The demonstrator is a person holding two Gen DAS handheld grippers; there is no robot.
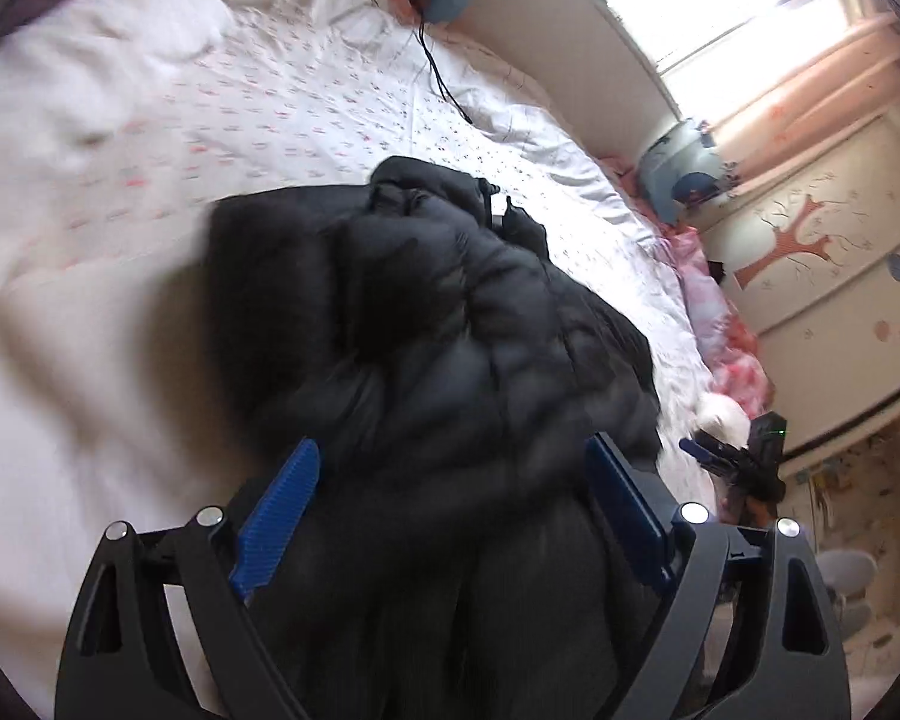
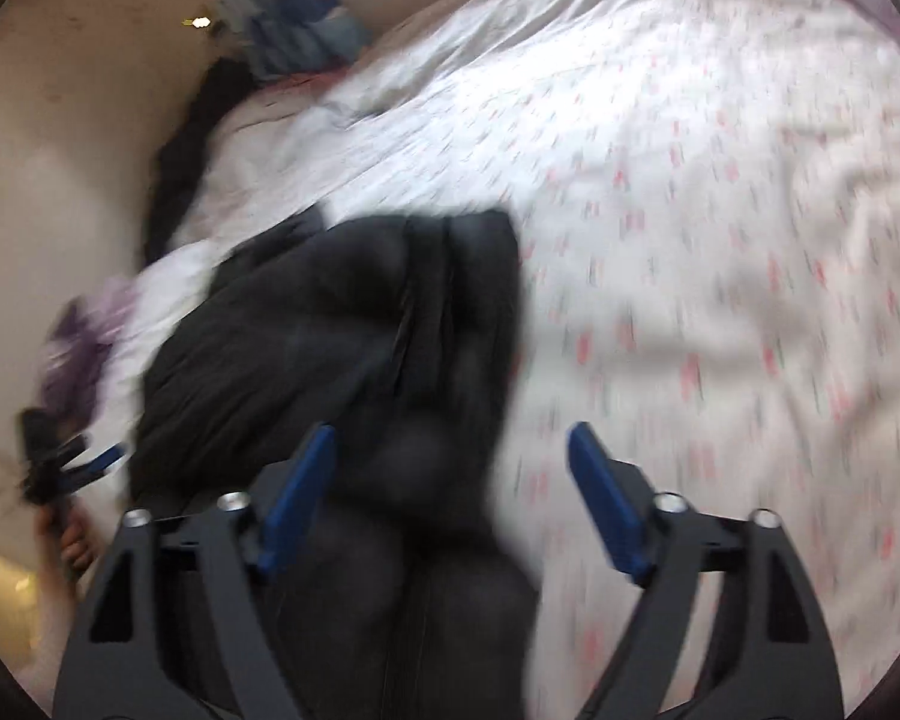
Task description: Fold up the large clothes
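A bed (image 1: 306,102) under a white sheet with small pink and grey marks, rumpled, filling most of both views; a pale pillow (image 1: 108,42) toward the head end, a black cable (image 1: 438,72) trailing across the sheet near the far edge. Past that edge a cream wall with a bright window (image 1: 726,6), a peach curtain (image 1: 810,84) and a cupboard front (image 1: 810,252) painted with a tree. Black padded jacket (image 1: 426,324) heaped near the middle of the bed, bunched and creased, a folded edge squared off in the right wrist view (image 2: 342,324). Left gripper (image 1: 453,468) spread wide, blue pads (image 1: 276,516) on either side of the dark fabric, contact not clear. Right gripper (image 2: 450,456) also spread wide, nothing pinched, left pad over the jacket, right pad above bare sheet. Much motion blur in the right wrist view. No containers in sight.
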